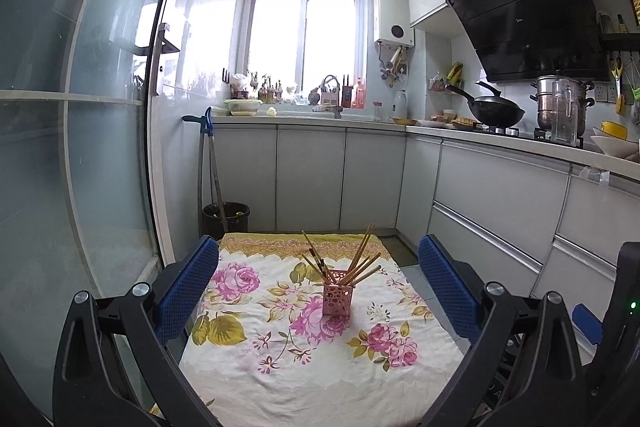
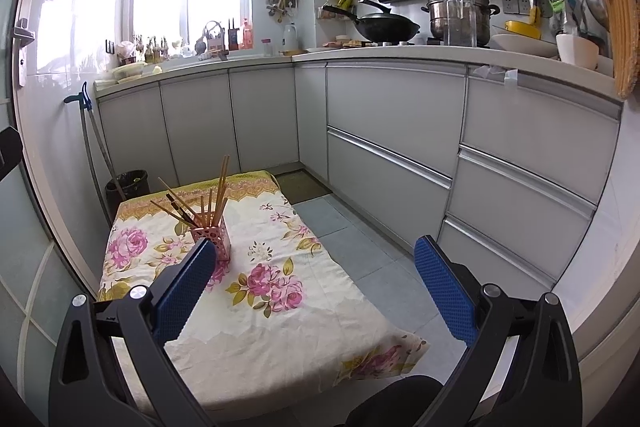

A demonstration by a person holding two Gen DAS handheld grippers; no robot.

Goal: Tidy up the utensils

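From the left wrist view, the left gripper hangs above a low surface draped in a white cloth printed with pink roses and olive leaves. Its two blue-padded fingers stand wide apart and grasp nothing. Between them, well ahead, a small pink perforated square holder stands upright near the middle of the cloth. A bundle of thin brown wooden chopsticks sits in it, fanning out to left and right. Behind the surface, a black waste bin stands by grey cabinet doors.

From the right wrist view, the right gripper also has its blue-padded fingers spread apart and empty. The pink holder stands on the cloth just beyond the tip of the left-hand finger, with the chopsticks leaning out of its top. A black wok rests on the kitchen counter behind.
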